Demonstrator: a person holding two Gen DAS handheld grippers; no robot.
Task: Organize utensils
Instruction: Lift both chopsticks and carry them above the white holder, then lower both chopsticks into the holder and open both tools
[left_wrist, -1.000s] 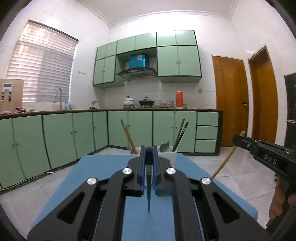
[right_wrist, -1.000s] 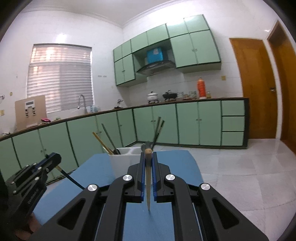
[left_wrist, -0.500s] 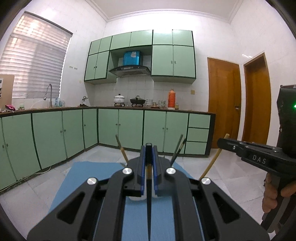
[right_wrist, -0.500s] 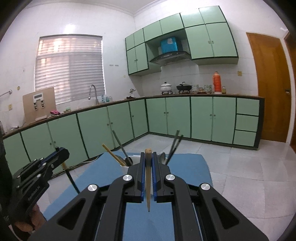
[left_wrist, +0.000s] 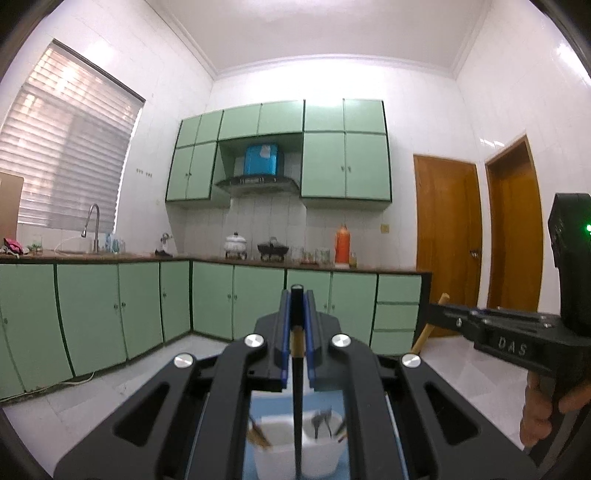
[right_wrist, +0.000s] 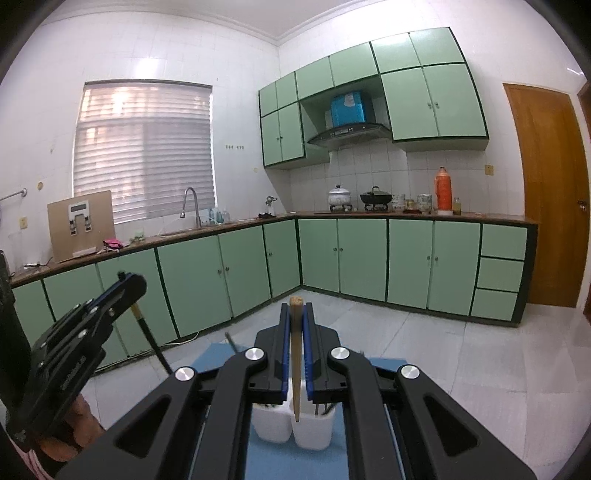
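Note:
My left gripper is shut on a black chopstick with a tan band, which hangs down over the white two-compartment utensil holder. The holder's left cell has wooden chopsticks. Its right cell has spoons. My right gripper is shut on a pale wooden chopstick, whose tip hangs over the holder. Each gripper shows in the other's view: the right gripper with its wooden chopstick, the left gripper with its black chopstick.
The holder stands on a blue mat, mostly hidden by the gripper bodies. Green base cabinets line the far walls under a worktop with a sink tap, pots and an orange flask. White floor tiles and wooden doors lie to the right.
Both grippers have risen with their chopsticks. The holder and blue mat have dropped to the bottom of both views, and more wall and ceiling show.

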